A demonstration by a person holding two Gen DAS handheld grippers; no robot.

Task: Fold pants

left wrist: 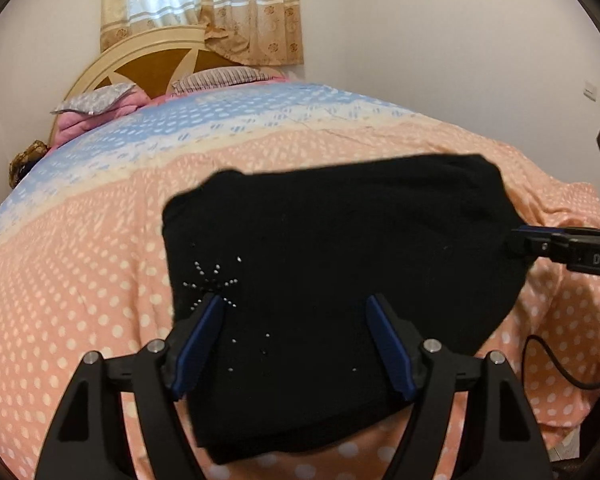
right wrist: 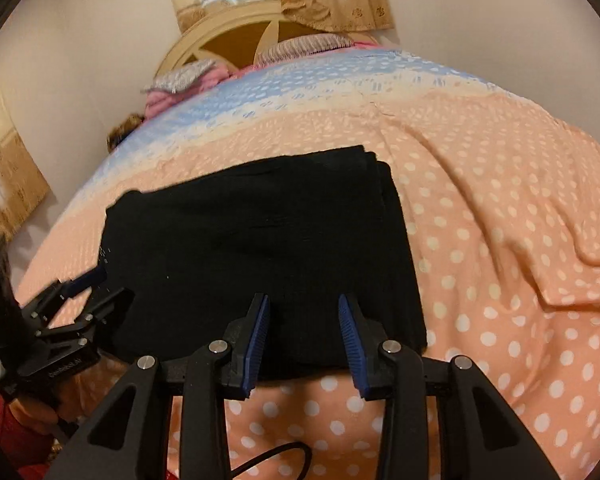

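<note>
While the folded black pants point(right wrist: 260, 240) lie flat on the polka-dot bed cover point(right wrist: 500, 280), I hold my left gripper point(left wrist: 296, 340) and right gripper point(right wrist: 304, 340) at their near edge, fingers spread and holding nothing, with bare cover beyond the pants' far and right edges.
</note>
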